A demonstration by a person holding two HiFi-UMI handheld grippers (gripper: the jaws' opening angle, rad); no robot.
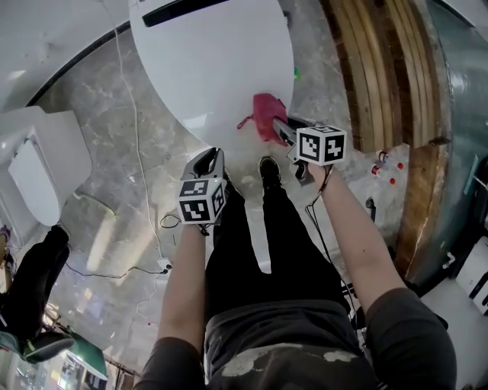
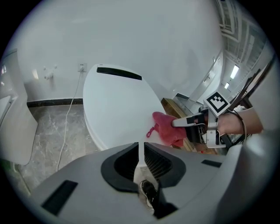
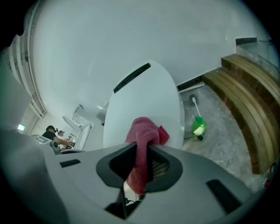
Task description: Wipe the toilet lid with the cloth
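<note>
Where cloth (image 1: 265, 114) meets lid (image 1: 213, 68) rim, marble floor (image 1: 107, 198) beyond

My toilet lid (image 1: 213, 68) is glossy white, with a black strip (image 1: 183, 9) at its back. The cloth (image 1: 267, 114) is deep pink. My left gripper (image 1: 212, 158) and right gripper (image 1: 282, 131) are grey, with black-and-white square markers. The floor (image 1: 107, 190) is grey veined marble and the slatted wood (image 1: 381, 68) is brown.

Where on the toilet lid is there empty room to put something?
Most of the toilet lid is bare, from the dark strip at its back to the front. The near right edge is crowded: the right gripper holds the pink cloth there. The empty left gripper is at the front.
</note>
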